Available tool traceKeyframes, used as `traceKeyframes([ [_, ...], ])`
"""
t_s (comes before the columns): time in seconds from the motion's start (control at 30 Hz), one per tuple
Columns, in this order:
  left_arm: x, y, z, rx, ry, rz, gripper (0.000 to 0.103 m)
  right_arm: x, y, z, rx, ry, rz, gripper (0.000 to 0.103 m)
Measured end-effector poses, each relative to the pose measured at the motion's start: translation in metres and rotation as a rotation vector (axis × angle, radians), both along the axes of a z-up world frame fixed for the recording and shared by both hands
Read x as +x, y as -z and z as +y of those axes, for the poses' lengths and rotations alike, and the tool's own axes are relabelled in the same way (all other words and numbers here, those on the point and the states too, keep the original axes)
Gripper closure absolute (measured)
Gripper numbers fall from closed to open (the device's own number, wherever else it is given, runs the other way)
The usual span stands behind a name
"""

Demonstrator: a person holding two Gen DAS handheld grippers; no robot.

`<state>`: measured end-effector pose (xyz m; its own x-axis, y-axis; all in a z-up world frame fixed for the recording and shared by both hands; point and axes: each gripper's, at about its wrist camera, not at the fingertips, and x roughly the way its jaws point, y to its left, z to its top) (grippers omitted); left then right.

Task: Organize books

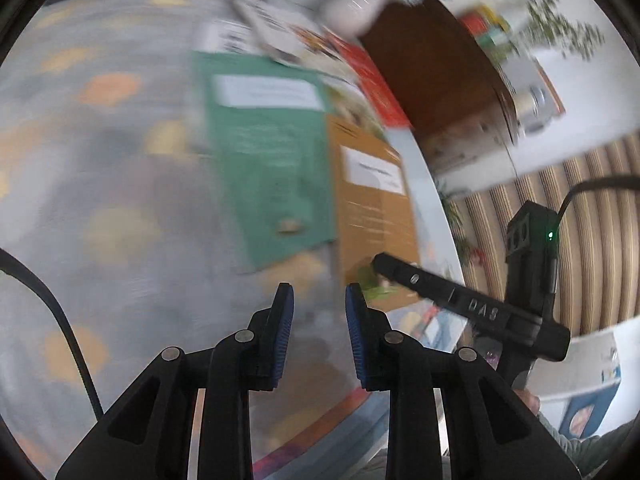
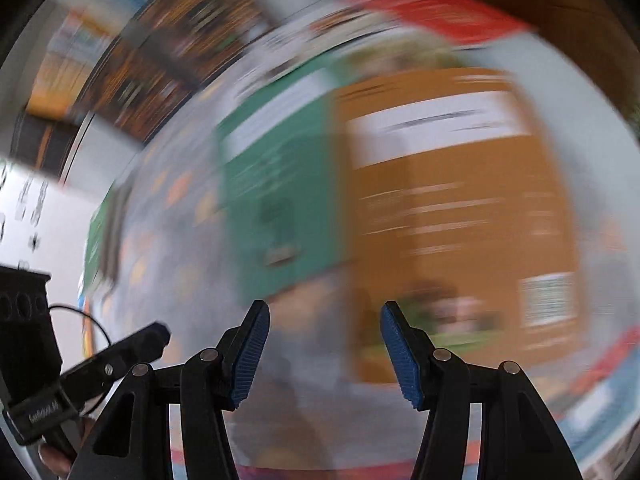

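A green book (image 1: 272,160) and an orange-brown book (image 1: 376,216) lie flat side by side on a grey patterned tablecloth (image 1: 100,200). More books, one red (image 1: 372,80), lie behind them. My left gripper (image 1: 319,300) is open and empty, just short of the near edges of the two books. The right gripper's body (image 1: 472,304) shows at the right of the left wrist view. In the blurred right wrist view my right gripper (image 2: 324,320) is open and empty, above the near edge of the orange-brown book (image 2: 460,208), with the green book (image 2: 280,192) to its left.
A brown wooden cabinet (image 1: 436,76) stands past the table's curved edge (image 1: 432,184). Potted plants (image 1: 560,28) and small items sit on it. A slatted wall (image 1: 580,240) is at the right. The left gripper's body (image 2: 80,368) shows at lower left of the right wrist view.
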<state>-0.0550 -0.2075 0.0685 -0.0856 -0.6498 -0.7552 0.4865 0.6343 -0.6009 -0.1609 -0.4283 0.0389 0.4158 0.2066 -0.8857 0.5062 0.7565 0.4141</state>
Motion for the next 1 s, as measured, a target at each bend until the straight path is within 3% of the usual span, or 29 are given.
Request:
traceKeyframes([
  [0.17,-0.013,0.014,-0.054,0.06,0.037,-0.005,0.079,-0.04,0.007,-0.072,-0.014,0.114,0.004,0.049],
  [0.37,-0.017,0.025,-0.075,0.129,0.007,-0.032,0.079,-0.049,0.018,-0.101,0.014,0.103,-0.023,0.054],
  [0.73,-0.023,0.037,-0.079,0.184,-0.017,-0.047,0.079,-0.039,0.025,-0.081,-0.075,-0.001,-0.035,0.056],
  [0.83,-0.031,0.037,-0.091,0.153,0.037,0.001,0.081,-0.039,0.025,-0.08,-0.009,-0.035,-0.044,0.057],
  [0.9,-0.043,0.038,-0.098,0.183,0.073,-0.042,0.081,-0.04,0.026,-0.078,0.079,-0.054,-0.062,0.059],
  [1.0,-0.055,0.032,-0.102,0.211,0.088,-0.112,0.081,-0.038,0.024,-0.067,0.038,-0.095,-0.046,0.059],
])
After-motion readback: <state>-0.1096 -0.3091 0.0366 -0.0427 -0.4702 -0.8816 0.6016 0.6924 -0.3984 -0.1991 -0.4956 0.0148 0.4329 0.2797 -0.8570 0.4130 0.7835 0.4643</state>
